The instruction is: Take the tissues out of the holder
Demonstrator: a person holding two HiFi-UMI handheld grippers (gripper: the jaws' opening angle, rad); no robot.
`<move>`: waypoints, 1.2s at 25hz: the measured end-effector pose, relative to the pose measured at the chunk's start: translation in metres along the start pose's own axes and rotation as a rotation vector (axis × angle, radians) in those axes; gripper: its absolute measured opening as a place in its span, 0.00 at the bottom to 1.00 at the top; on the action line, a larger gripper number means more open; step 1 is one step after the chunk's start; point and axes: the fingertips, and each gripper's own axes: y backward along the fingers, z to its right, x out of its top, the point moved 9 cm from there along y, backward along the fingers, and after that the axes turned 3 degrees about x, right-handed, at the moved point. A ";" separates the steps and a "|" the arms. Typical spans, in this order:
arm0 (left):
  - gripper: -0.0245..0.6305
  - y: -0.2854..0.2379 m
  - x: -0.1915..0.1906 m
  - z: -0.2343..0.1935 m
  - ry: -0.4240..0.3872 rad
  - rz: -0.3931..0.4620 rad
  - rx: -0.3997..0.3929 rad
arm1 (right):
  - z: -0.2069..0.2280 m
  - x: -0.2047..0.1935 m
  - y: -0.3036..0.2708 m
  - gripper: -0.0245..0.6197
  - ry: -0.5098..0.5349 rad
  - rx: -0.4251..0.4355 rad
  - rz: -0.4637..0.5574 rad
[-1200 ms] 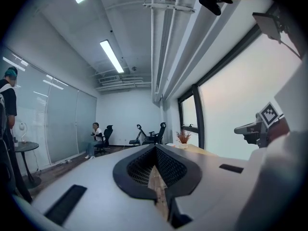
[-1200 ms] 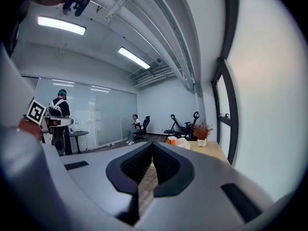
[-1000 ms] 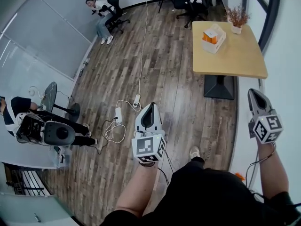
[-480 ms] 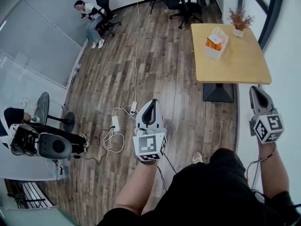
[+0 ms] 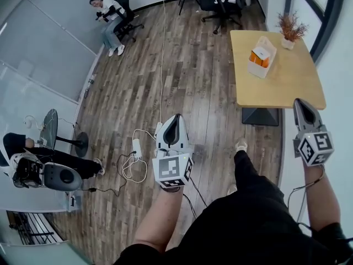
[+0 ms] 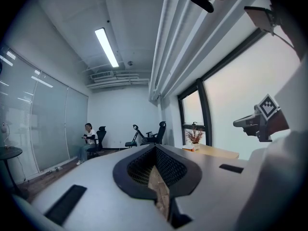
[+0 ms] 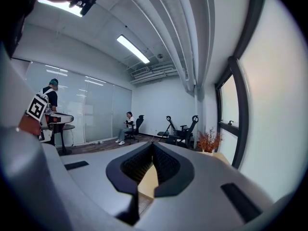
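Honestly the tissue holder (image 5: 261, 56) is tiny from here, way out ahead of the right tongs (image 5: 300, 102) on the desk (image 5: 287, 87), and I can't tell if a tissue sticks out the top. In the right gripper view the tongs' own body covers nearly all the desk; just a sliver shows beside the plant (image 7: 210, 141). In the left gripper view I can't separate holder from plant pot. The desk foot (image 5: 259, 116) is half tucked under the top. The forearm (image 5: 160, 214) behind the left tongs (image 5: 175, 118) runs off the bottom edge, and the person (image 5: 11, 145) far to their left is chopped by the frame.
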 end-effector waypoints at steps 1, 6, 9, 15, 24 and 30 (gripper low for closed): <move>0.04 -0.009 0.000 -0.003 -0.001 -0.004 0.001 | 0.002 -0.001 -0.013 0.05 -0.003 0.010 -0.001; 0.04 -0.067 0.001 -0.015 -0.010 -0.026 0.010 | 0.023 -0.002 -0.076 0.04 -0.009 0.040 -0.014; 0.04 -0.108 -0.004 -0.018 0.001 -0.053 0.020 | 0.044 -0.006 -0.114 0.04 -0.020 0.042 -0.032; 0.04 -0.198 0.002 -0.019 0.003 -0.081 0.026 | 0.089 0.001 -0.193 0.05 -0.039 0.050 -0.046; 0.04 -0.328 0.026 -0.005 -0.038 -0.071 0.011 | 0.159 0.003 -0.290 0.05 -0.073 0.045 -0.066; 0.04 -0.383 0.035 0.012 -0.059 -0.072 -0.056 | 0.175 0.009 -0.313 0.04 -0.050 0.081 -0.065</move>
